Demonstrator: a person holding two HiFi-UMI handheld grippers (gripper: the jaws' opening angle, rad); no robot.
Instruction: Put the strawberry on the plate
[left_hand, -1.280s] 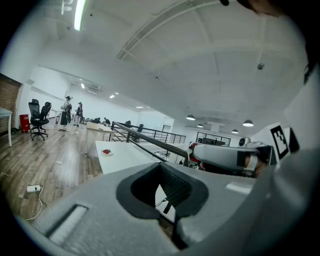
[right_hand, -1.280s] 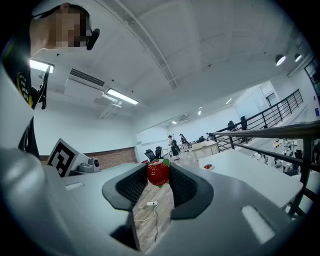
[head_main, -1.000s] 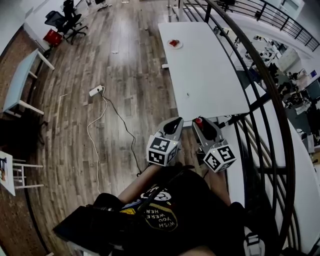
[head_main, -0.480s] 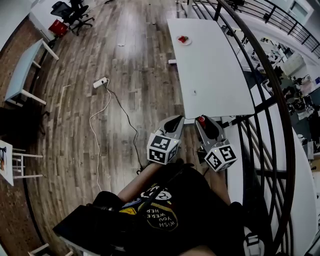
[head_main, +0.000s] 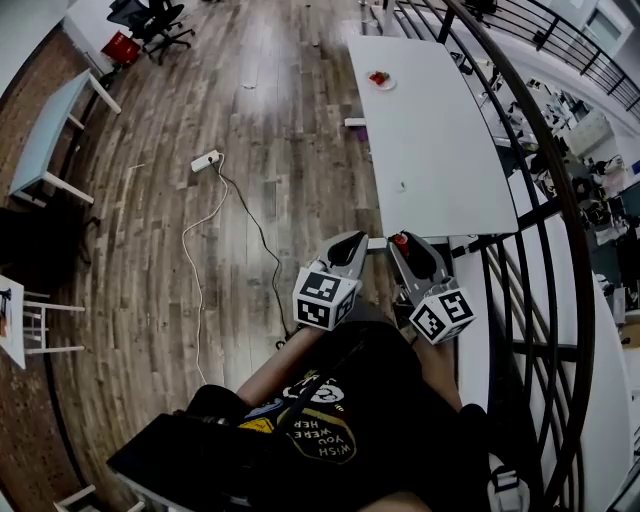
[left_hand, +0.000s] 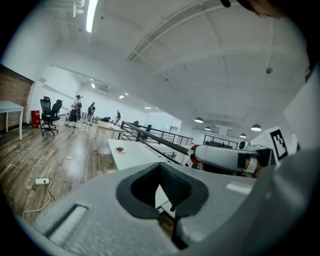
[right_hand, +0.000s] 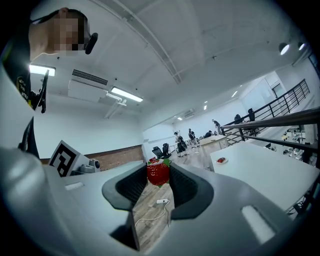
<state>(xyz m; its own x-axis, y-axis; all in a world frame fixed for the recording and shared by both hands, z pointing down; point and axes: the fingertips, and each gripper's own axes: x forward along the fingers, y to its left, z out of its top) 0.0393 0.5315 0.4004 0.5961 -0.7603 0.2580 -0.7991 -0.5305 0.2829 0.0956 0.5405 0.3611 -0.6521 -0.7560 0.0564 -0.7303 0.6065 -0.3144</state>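
The right hand-held gripper (head_main: 401, 246) is clamped on the strawberry (right_hand: 159, 173), pinched between its pad tips just short of the near edge of the long white surface (head_main: 430, 150). The left hand-held gripper (head_main: 346, 248), just to its left, is closed with nothing in it. The plate (head_main: 387, 82), with something red on it, lies at the surface's far end, well apart from both.

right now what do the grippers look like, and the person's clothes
Both the left gripper and right gripper are light grey shells with dark ribbed pads. Each carries a white cube with black square markers. The person wears a black shirt with yellow print.
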